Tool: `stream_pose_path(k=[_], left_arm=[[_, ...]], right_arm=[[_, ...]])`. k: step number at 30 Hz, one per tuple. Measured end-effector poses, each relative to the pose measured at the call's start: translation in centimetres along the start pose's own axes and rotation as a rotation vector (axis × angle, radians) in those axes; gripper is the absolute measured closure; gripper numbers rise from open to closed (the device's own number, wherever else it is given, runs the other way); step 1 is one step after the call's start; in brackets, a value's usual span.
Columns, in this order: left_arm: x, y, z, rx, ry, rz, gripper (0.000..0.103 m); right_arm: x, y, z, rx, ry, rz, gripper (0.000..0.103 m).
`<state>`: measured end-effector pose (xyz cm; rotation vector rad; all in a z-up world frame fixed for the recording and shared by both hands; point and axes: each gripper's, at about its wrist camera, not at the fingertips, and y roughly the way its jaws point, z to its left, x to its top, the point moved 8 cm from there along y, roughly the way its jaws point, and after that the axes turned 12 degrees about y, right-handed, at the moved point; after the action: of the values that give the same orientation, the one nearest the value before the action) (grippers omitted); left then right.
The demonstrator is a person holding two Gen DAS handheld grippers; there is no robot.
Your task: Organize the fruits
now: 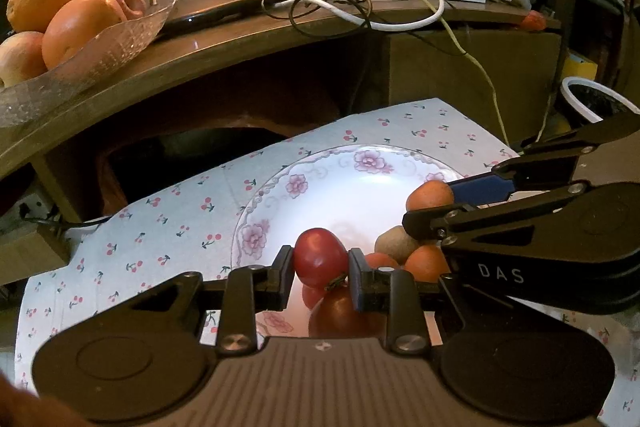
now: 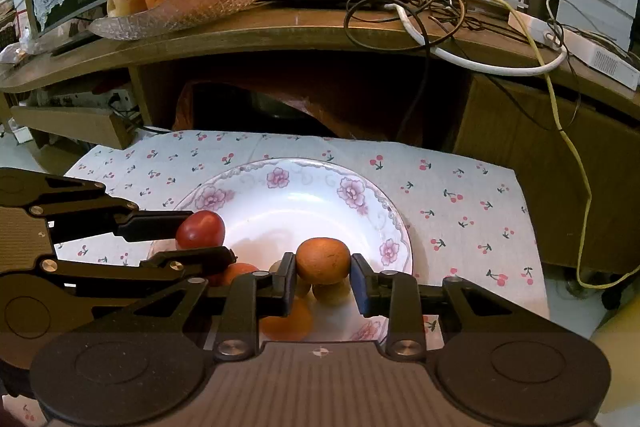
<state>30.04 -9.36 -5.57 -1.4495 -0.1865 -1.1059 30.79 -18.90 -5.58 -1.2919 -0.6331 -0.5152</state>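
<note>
The left gripper (image 1: 320,269) pinches a small red fruit (image 1: 319,257), low centre of its view, above the floral plate (image 1: 340,187). The right gripper (image 2: 323,273) clamps an orange-brown fruit (image 2: 323,261) over the plate's near side, where about 4 more small fruits (image 2: 240,273) cluster. Both look light, smooth-skinned, probably soft and slippery: grip gently across the widest middle.

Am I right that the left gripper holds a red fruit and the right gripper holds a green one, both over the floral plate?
Not quite. The right gripper is shut on an orange-brown fruit, not a green one; the right wrist view shows it plainly. The rest holds: the left gripper is shut on the red fruit, and both are over the floral plate.
</note>
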Motion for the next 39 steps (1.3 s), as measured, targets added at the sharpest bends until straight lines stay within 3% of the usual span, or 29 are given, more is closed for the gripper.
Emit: stream_pose_path(k=[25, 39], left_arm=[[0.3, -3.6, 0.4, 0.036, -0.048, -0.024, 0.062], [-1.9, -8.5, -1.3, 0.055, -0.094, -0.012, 0.053]], right_arm=[[0.7, -2.9, 0.1, 0.017, 0.028, -0.06, 0.067], [-2.5, -7.9, 1.0, 0.002, 0.071, -0.058, 0.063]])
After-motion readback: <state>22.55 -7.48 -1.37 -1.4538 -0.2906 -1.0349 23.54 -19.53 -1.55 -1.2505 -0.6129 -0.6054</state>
